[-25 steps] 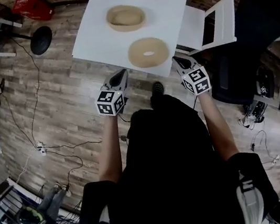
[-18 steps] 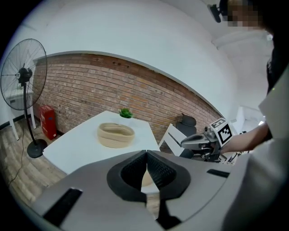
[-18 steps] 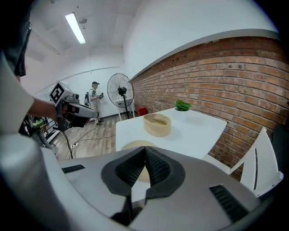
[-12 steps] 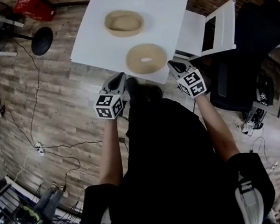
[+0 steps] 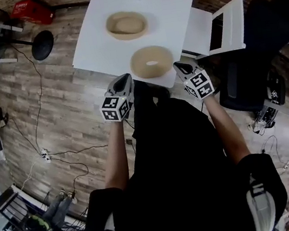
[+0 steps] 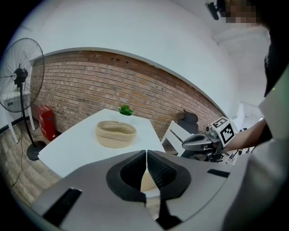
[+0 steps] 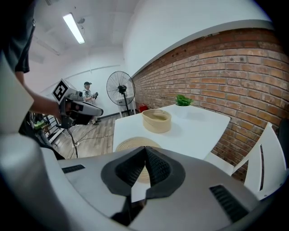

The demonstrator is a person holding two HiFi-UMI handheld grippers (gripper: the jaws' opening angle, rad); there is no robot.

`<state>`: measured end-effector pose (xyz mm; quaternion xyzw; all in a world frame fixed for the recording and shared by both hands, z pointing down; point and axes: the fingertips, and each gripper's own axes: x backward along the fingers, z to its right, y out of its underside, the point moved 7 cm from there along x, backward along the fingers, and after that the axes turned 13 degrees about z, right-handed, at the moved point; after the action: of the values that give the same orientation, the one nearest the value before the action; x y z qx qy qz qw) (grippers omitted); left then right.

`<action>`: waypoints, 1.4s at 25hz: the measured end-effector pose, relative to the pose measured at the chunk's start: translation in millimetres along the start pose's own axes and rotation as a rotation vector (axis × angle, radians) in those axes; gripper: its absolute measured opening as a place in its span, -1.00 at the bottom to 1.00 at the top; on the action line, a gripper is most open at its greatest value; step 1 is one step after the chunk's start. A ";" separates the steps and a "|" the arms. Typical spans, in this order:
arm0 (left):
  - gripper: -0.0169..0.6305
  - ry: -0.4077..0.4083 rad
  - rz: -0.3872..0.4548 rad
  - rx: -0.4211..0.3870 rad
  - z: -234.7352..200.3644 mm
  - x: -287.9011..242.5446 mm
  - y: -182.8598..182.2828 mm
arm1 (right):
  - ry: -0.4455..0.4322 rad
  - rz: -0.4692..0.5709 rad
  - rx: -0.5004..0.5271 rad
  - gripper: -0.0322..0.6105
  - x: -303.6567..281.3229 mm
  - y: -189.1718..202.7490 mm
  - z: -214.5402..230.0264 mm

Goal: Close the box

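Left claw (image 5: 125,78) and right claw (image 5: 176,65) were both fully closed with nothing in them, flanking the lid (image 5: 151,61) at its 8 and 4 o'clock, probably staged for a two-sided pickup. The box (image 5: 126,24) sat uncovered on the desk (image 5: 170,4), at the lid's 11 o'clock.

This looks like a work room or a lab, not a home. The brick wall (image 7: 235,67) is bare and red, and the floor (image 5: 59,99) is made of wood planks. Long wires run over the floor to a plug strip (image 5: 44,154). A big standing fan (image 7: 120,89) is near the wall. A long tube light (image 7: 74,28) shines on the white ceiling. One white bench (image 5: 170,4) has a white chair (image 5: 222,25) beside it. Far off, another person (image 7: 89,97) stands on the planks.
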<state>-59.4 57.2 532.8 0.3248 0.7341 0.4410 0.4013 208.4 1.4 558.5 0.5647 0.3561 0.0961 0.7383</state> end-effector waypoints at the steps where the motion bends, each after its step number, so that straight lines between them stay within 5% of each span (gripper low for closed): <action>1: -0.88 -0.004 -0.004 -0.002 -2.9 -1.3 1.2 | 0.002 0.005 -0.004 -0.90 -2.1 -1.1 0.4; 13: -0.54 0.003 -0.076 0.040 -32.5 -28.8 33.8 | 0.024 -0.030 -0.062 -0.25 -29.3 28.8 14.9; 35: -0.38 0.007 -0.251 0.123 -67.0 -78.0 104.8 | 0.059 -0.130 -0.195 -0.19 -75.8 87.0 37.2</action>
<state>-68.8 8.4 671.0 0.2530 0.7959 0.3428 0.4302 199.4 -38.4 672.6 0.4629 0.4025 0.0990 0.7835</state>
